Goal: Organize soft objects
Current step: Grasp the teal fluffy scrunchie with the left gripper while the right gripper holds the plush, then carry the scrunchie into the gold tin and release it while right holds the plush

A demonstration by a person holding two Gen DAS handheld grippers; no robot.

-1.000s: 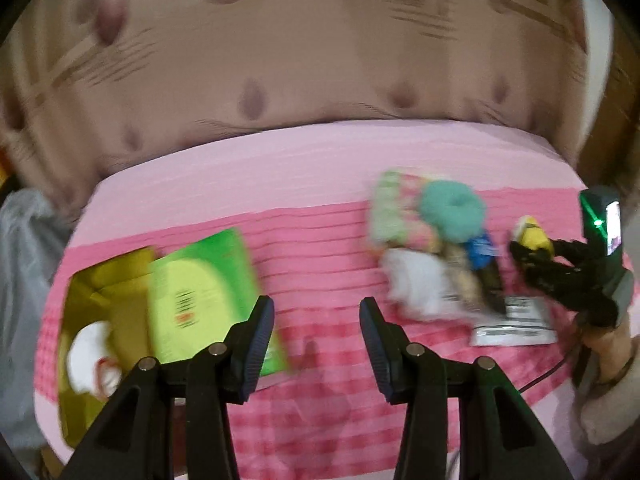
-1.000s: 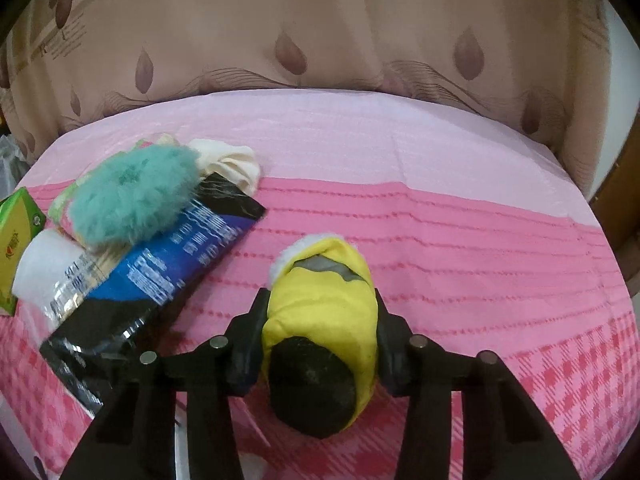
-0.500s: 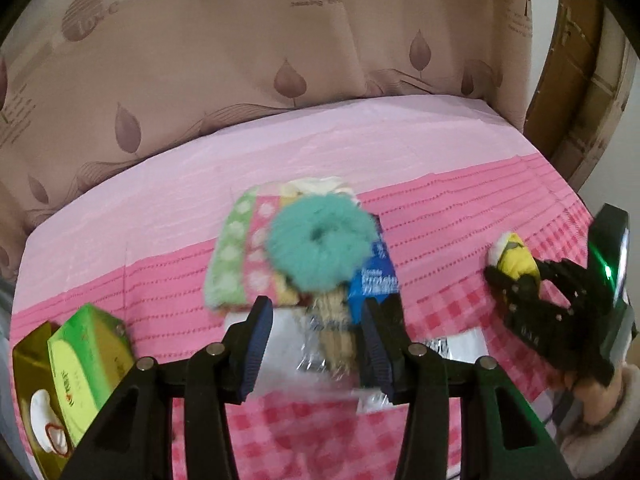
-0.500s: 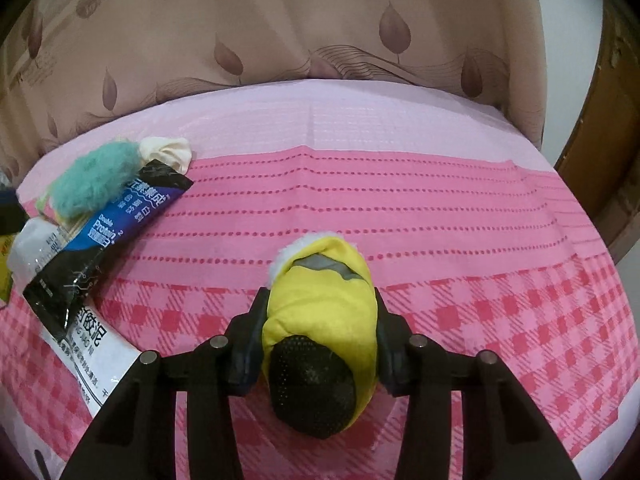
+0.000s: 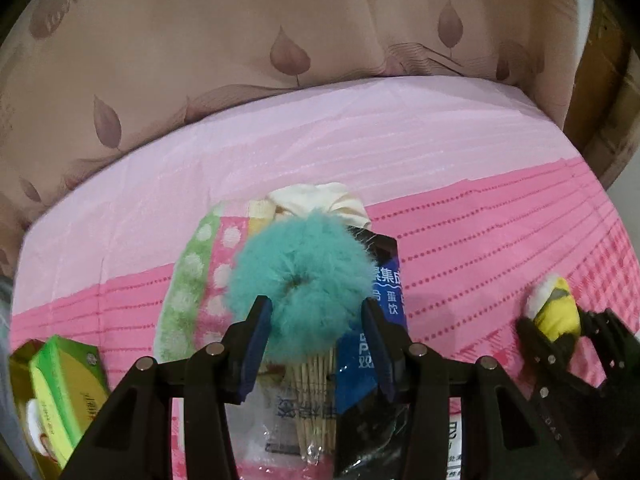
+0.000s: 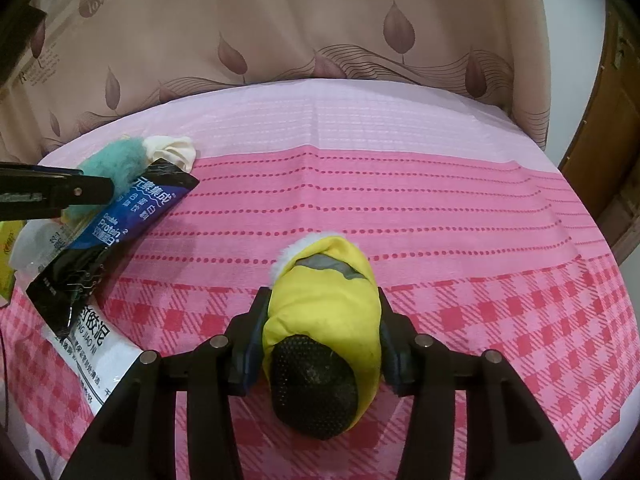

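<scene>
The table [image 6: 400, 128] wears a pink cloth, pale at the far side and striped then checked toward the near edge, and its far edge runs against a tan curtain [image 6: 320, 32] printed with leaves. The right half of the cloth lies bare, with open room all round the right gripper [image 6: 320, 320]; the left half is crowded. The right gripper's fingers [image 6: 256, 332] sit against both flanks of one yellow plush toy [image 6: 324, 296] with a black mesh end and a white tuft, which rests low on the checked part, and they are easing apart while the toy is between them and still touched. The left gripper [image 5: 316, 344] stands with its fingers [image 5: 256, 340] spread wide, one on each side of the single teal fluffy scrunchie [image 5: 300, 276], not pressing it as far as can be seen. That scrunchie tops a pile near the middle left: one cream scrunchie [image 5: 320, 200] behind it, a dotted cloth [image 5: 200, 276] in green and pink strips beneath, one dark blue packet [image 6: 120, 216] beside it, a clear bag of wooden sticks [image 5: 312, 400] under the fingers, and one white printed packet [image 6: 92, 340] nearer the front edge. At the far left edge one green box [image 5: 64, 384] leans on one gold box [image 5: 16, 380].
</scene>
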